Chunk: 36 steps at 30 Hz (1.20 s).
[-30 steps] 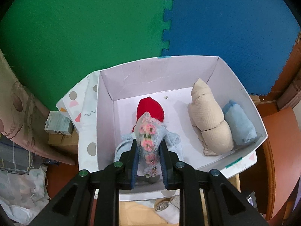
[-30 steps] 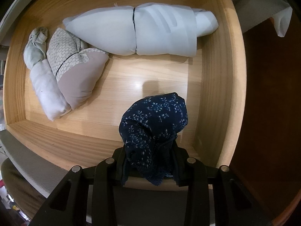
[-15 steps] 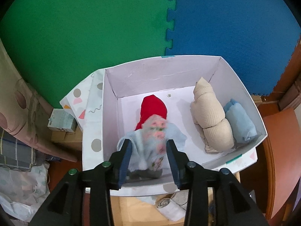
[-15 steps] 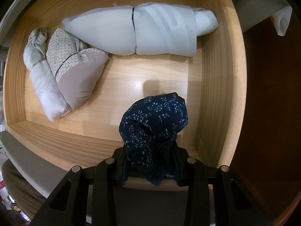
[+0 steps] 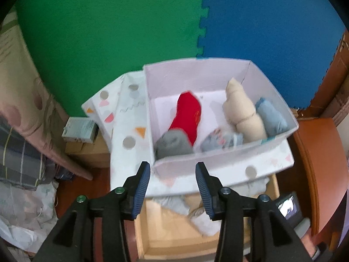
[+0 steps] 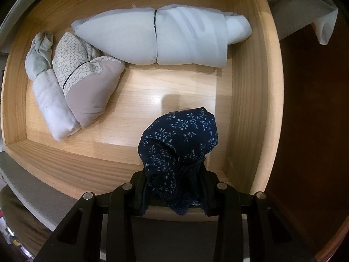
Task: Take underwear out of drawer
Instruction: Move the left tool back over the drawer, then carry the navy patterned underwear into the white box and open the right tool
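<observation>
Released since the earlier frame: floral pale-blue underwear (image 5: pixel 221 138), previously pinched by left gripper (image 5: pixel 172 175), now lying in white box (image 5: pixel 174 160) beside red roll (image 5: pixel 188 116) and grey roll (image 5: pixel 173 144). Left jaws opening, nothing between them, pulled back from the box's near wall. Also in box: beige roll (image 5: pixel 242 113), light-blue roll (image 5: pixel 271 118). Unchanged: right gripper (image 6: pixel 174 187) pressed together on navy floral underwear (image 6: pixel 178 139), held over wooden drawer (image 6: pixel 178 89). On drawer floor: long white roll (image 6: pixel 161 43), patterned taupe roll (image 6: pixel 87 83), white roll (image 6: pixel 54 104), pale-green piece (image 6: pixel 39 56).
</observation>
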### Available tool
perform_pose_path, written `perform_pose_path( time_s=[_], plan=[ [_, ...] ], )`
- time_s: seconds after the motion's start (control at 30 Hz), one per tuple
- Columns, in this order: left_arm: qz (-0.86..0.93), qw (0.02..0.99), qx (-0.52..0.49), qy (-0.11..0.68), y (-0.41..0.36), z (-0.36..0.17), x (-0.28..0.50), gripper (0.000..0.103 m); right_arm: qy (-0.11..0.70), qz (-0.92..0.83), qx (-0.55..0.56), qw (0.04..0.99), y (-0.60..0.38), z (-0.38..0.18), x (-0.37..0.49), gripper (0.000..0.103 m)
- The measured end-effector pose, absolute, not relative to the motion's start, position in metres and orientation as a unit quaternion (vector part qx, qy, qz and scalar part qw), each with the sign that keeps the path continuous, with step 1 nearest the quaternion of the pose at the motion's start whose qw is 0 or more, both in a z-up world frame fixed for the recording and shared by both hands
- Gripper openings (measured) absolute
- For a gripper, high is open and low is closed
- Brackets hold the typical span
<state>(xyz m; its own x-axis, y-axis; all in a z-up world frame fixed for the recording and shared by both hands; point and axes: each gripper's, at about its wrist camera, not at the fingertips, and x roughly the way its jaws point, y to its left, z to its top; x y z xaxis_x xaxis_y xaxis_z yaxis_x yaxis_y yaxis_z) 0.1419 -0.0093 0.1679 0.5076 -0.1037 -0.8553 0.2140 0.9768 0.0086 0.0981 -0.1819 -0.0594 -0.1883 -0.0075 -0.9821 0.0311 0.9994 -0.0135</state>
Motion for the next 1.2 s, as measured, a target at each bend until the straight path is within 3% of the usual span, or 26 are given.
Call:
perform_pose_path(
  time_s=[0.67,1.2],
  plan=[
    [-0.014,0.829,0.027,0.559,0.048,0.007,0.073,0.046,0.739,-0.025,-0.005,0.674,-0.175,-0.034,0.090,0.033],
    [-0.004,0.836,0.028,0.548,0.048,-0.013,0.064,0.046,0.728,-0.017,0.017,0.685,-0.191,-0.004,0.104,0.033]
  ],
)
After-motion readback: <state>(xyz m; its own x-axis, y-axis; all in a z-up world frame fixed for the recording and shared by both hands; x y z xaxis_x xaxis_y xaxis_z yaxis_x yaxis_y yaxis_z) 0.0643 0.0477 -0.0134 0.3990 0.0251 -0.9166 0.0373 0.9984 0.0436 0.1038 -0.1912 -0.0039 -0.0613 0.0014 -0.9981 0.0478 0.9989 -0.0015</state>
